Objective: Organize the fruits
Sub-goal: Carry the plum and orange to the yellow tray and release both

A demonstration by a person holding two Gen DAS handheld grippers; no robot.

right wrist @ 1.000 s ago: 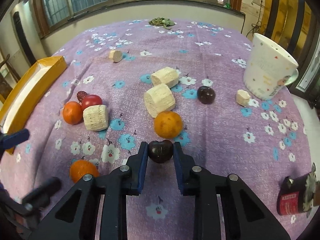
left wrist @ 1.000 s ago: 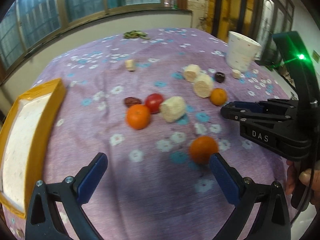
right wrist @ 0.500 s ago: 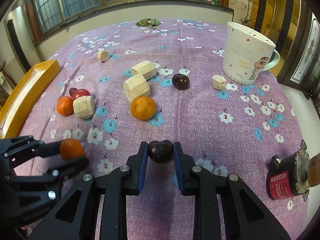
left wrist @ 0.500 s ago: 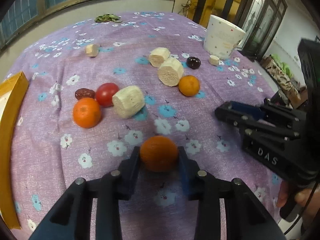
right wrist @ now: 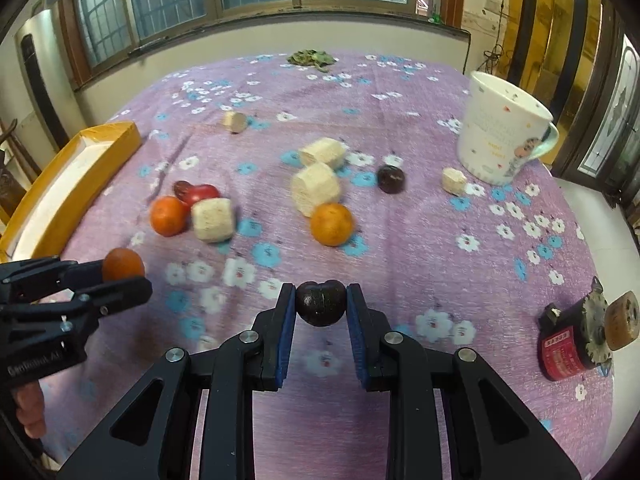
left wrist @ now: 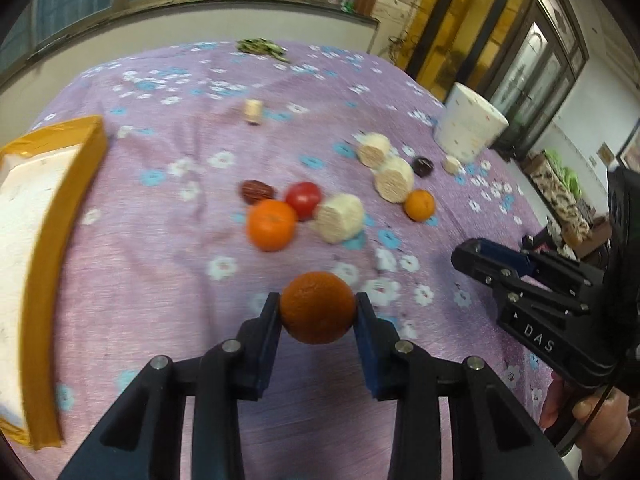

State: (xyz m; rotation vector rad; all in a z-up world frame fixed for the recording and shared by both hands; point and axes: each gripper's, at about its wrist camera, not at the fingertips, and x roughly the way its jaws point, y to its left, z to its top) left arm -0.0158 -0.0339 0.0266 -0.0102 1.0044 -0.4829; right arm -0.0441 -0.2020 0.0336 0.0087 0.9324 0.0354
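Left gripper [left wrist: 316,312]: fingers [left wrist: 266,332] clamped on an orange [left wrist: 317,307], held above the bench [left wrist: 160,240] near its front edge. Right gripper [right wrist: 321,306]: fingers [right wrist: 286,320] closed on a dark plum [right wrist: 321,307], also off the cloth. Yellow tray [left wrist: 44,216] at left edge. Loose fruit mid-bench: second orange [left wrist: 271,225], tomato [left wrist: 303,200], third orange [right wrist: 332,224]. White mug [right wrist: 502,136] at right edge.

Matt woven floral tablecloth [right wrist: 400,120], glossy ceramic mug [right wrist: 500,140], dimpled orange [left wrist: 317,307], smooth shiny tomato [left wrist: 304,199], rough corn-cob pieces [right wrist: 316,194]
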